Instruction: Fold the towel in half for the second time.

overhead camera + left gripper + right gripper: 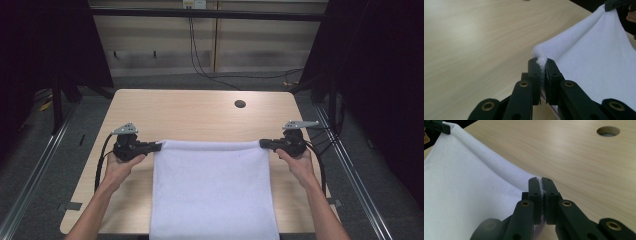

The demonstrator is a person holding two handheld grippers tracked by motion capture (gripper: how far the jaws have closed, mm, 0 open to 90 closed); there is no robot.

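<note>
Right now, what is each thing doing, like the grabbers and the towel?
Left gripper: shut on the white towel's corner.
Right gripper: shut on the other corner.
White towel: stretched between both grippers, hanging over the table's near edge.
Table: bare wood beyond the towel, round hole open.

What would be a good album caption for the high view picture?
Two hand-held grippers, left gripper and right gripper, each clamp a far corner of a white towel on a wooden table.

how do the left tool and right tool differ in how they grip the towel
The left tool pinches a bunched tuft of the white towel at its far left corner; the right tool clamps a thinner, flatter bit at the far right corner. Both are shut on it, stretching the far edge between them.
</note>
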